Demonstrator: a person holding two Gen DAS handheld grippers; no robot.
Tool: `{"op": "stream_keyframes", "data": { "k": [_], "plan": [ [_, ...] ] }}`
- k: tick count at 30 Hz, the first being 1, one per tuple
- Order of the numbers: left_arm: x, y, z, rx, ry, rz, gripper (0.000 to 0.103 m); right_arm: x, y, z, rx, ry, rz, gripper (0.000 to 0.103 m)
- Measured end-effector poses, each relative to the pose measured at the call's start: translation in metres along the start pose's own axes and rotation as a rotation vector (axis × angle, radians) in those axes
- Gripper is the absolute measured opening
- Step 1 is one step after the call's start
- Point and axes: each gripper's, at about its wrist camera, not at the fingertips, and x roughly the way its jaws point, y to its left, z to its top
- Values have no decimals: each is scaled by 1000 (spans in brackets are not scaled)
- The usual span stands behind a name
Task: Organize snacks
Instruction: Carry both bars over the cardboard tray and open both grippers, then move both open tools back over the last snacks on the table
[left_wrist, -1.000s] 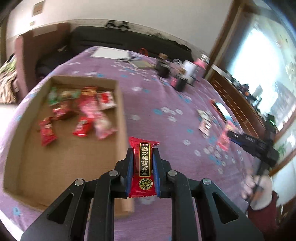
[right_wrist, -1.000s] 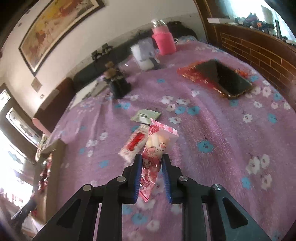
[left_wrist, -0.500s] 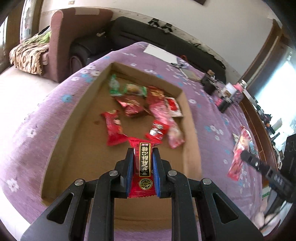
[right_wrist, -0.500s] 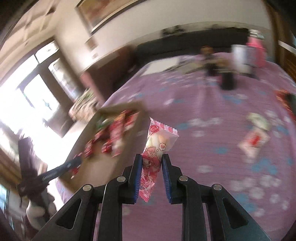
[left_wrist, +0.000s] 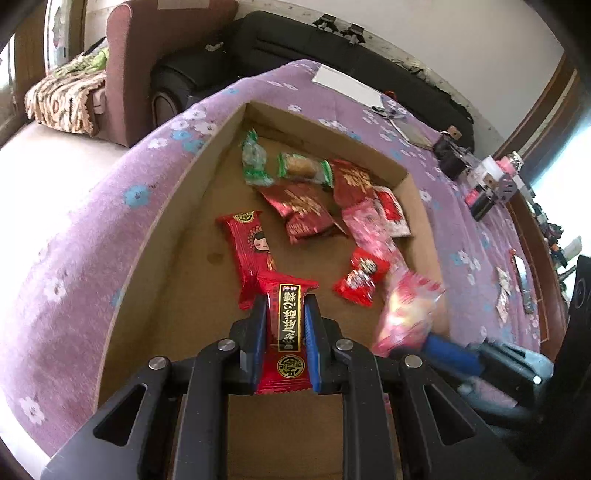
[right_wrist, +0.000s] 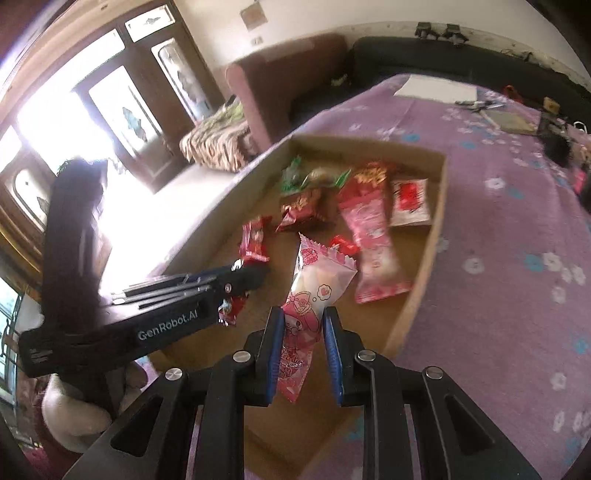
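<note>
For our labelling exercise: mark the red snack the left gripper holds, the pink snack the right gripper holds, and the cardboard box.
red snack packet (left_wrist: 289, 325), left wrist view, black label strip.
pink snack packet (right_wrist: 314, 280), right wrist view, pale upper body.
cardboard box (right_wrist: 417, 295), right wrist view, right wall.

Left gripper (left_wrist: 285, 334) and right gripper (right_wrist: 303, 345) side by side, both clamped tight

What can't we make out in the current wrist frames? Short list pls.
- Left wrist view: pink snack in the right gripper is motion-blurred; print unreadable.
- Left wrist view: near end of the cardboard box is hidden behind the left gripper and its red snack.
- Right wrist view: snacks at the box's far end are blurred; labels illegible.
- Right wrist view: left gripper's fingertips are soft, grip unclear there.
</note>
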Motion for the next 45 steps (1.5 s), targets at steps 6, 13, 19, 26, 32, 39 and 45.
{"op": "stream_keyframes", "data": {
  "k": [6, 13, 19, 26, 32, 39, 45],
  "plan": [
    [-3, 10, 6, -41, -15, -5, 18, 20, 6, 3, -8, 29, -2, 22],
    [-28, 10, 0, -75, -77, -13, 46, 26, 13, 7, -47, 4, -29, 25],
    [-49, -6, -8, -40, -137, 20, 50, -9, 7, 7, -10, -79, 8, 39],
    [-56, -47, -26, 82, -172, 91, 50, -54, -28, -8, 89, -167, -18, 42],
    [-59, -83, -43, 201, -176, 140, 50, -83, -73, -31, 182, -209, -61, 49],
    [-58, -116, -58, 291, -168, 168, 50, -109, -124, -58, 294, -235, -96, 49],
    [-55, -137, -68, 340, -152, 169, 50, -129, -147, -76, 347, -262, -119, 49]
  ]
}}
